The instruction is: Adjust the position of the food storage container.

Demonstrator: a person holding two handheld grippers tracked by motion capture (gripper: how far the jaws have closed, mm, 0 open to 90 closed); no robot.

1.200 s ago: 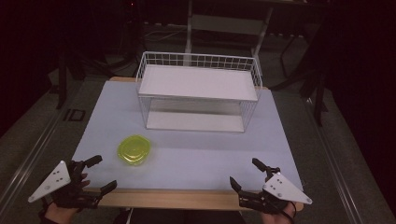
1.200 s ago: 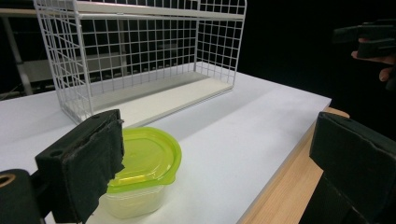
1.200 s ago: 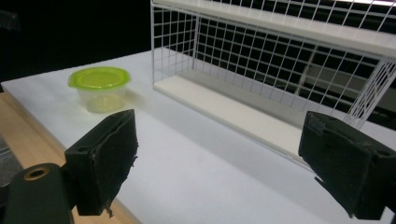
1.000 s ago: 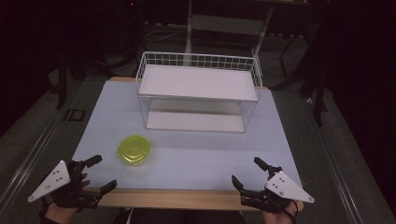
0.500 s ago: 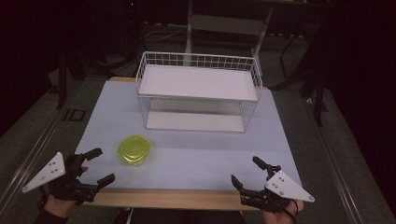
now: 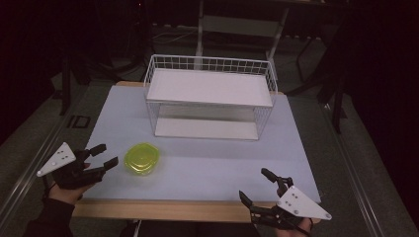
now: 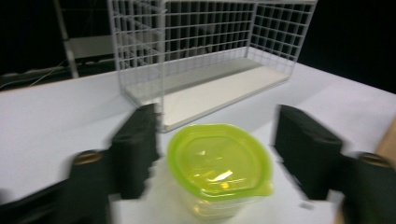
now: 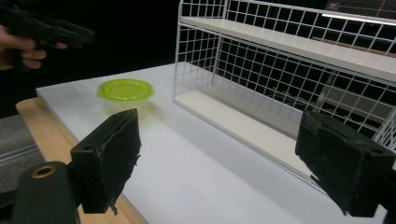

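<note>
Dark surroundings enclose a table (image 6: 197, 168) with a pale grey-white top and a wooden front edge. On the far half of the table stands a white wire rack (image 6: 210, 98) with two solid white shelves, one above the other.

A container (image 6: 142, 158) with a yellow-green lid sits on the near left part of the table, in front of the rack's left end and apart from it. In the left gripper view the container has a clear body beneath the lid and stands upright.

Left tongs (image 6: 102, 156): held by a hand (image 6: 66, 190) at the table's left front corner, aimed toward the container. The jaws have just been closing and now stand at a medium gap. In the left gripper view the container lies between and just beyond the two black jaws, with a visible gap on each side; the pads do not press on it. This view is blurred, so contact at the jaw tips cannot be judged finely.

Right tongs (image 6: 256, 185): held at the table's front edge on the right, well apart from the container. The jaws stand wide with nothing between them. In the right gripper view the container appears farther off, left of the rack.
</note>
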